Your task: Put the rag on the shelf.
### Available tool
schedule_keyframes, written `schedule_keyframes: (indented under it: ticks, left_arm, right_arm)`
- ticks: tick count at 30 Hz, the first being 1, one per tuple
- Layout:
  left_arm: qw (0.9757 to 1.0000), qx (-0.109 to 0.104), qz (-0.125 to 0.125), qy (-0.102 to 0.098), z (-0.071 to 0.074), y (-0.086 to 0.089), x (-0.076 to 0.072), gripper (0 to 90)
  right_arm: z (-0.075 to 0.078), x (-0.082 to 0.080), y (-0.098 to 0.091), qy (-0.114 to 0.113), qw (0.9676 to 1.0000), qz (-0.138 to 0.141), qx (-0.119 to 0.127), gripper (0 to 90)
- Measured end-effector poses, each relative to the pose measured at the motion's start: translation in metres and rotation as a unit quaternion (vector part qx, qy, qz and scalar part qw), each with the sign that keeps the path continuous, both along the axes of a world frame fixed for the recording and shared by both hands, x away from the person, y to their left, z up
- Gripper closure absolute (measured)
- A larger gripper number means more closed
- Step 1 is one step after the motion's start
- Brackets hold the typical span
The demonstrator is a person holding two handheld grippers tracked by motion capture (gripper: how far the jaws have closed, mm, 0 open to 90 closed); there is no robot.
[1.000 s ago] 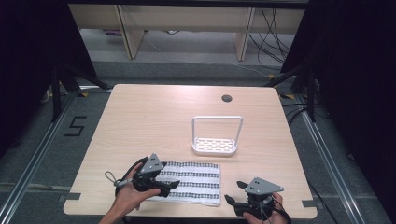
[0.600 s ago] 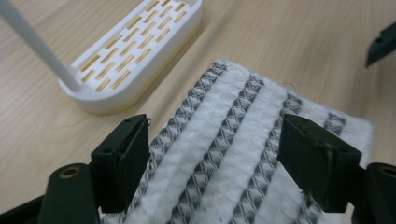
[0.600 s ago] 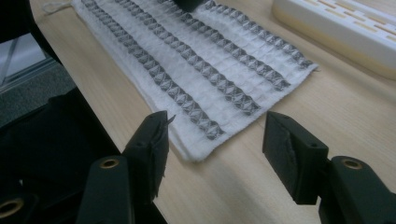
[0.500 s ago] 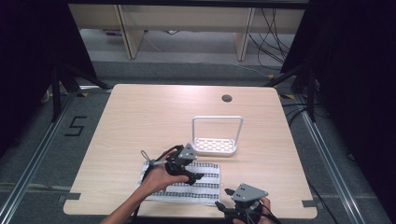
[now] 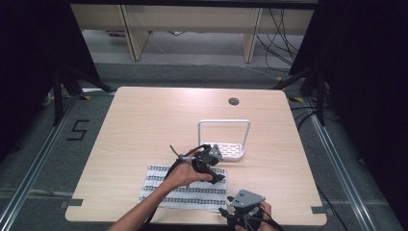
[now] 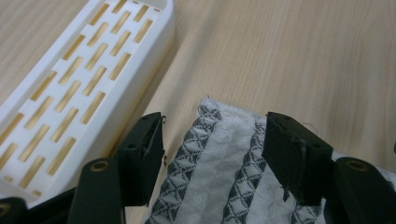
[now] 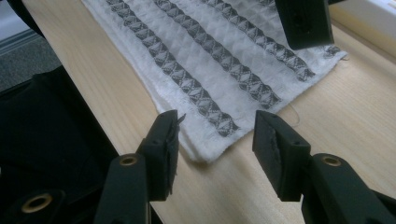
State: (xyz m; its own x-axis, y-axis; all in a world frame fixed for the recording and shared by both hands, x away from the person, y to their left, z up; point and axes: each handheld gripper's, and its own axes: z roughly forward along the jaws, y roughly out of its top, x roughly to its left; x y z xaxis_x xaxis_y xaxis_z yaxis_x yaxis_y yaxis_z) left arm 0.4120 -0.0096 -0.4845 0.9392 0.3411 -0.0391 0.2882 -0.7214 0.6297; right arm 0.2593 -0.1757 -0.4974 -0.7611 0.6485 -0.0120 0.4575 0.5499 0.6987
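Striped in grey and white, the cloth is being seen in the high view lying flat near the table's front edge, its long axis running left to right, with the white rack standing just beyond its far right corner. The left gripper is being held over that far right corner, while the right gripper is being held at the near right corner, so each hand is being set at its own corner of the same short edge. In the left gripper view, the cloth's corner is being framed between the two black jaws, which have just been closing and are standing partly apart, the pads not yet pressing on the fabric; the slotted base of the white rack is lying just beside the left jaw and is judged to be the one thing that could be caught in the way. In the right gripper view, the near corner of the cloth is lying between and just ahead of the jaws, which have also just been closing and are being held half apart, nothing being gripped yet; the left gripper's jaw is being seen farther off over the far corner, and bare wood is lying around the hem.
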Motion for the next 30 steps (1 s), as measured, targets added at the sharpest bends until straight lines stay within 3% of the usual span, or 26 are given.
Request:
schedule_keyframes:
  ticks: [2, 5, 8, 13, 18, 27, 28, 30]
  left_arm:
    - [1.0000, -0.003, -0.003, 0.006, 0.000, -0.003, 0.001, 39.4]
    - [0.9999, 0.008, -0.009, 0.004, -0.004, -0.009, 0.003, 38.6]
    - [0.9998, 0.008, 0.003, 0.017, -0.007, -0.013, 0.005, 39.1]
    - [0.9994, 0.018, -0.006, 0.028, -0.012, -0.021, 0.008, 39.6]
    - [0.9993, 0.022, -0.016, 0.028, -0.012, -0.023, 0.008, 43.8]
    - [0.9992, 0.020, -0.017, 0.030, -0.010, -0.019, 0.009, 69.1]
    - [0.9992, 0.020, -0.017, 0.031, -0.010, -0.019, 0.009, 71.2]
    - [0.9990, 0.020, -0.016, 0.036, -0.010, -0.018, 0.009, 78.3]
  right_arm:
    - [-0.001, 0.002, 0.002, -0.001, 1.0000, 0.003, -0.005, 52.7]
    - [-0.003, 0.002, 0.004, 0.006, 0.9999, 0.000, -0.011, 53.0]
    - [-0.005, 0.004, 0.006, 0.005, 0.9997, 0.001, -0.022, 53.7]
    - [-0.007, 0.006, 0.005, 0.014, 0.9997, 0.001, -0.021, 54.2]
    - [-0.009, 0.008, 0.005, 0.021, 0.9996, 0.004, -0.021, 57.3]
    - [-0.011, 0.012, 0.001, 0.024, 0.9997, -0.006, -0.001, 79.1]
    - [-0.010, 0.013, -0.001, 0.034, 0.9994, -0.004, -0.004, 81.0]
    - [-0.012, 0.016, -0.003, 0.025, 0.9996, -0.002, 0.010, 85.5]
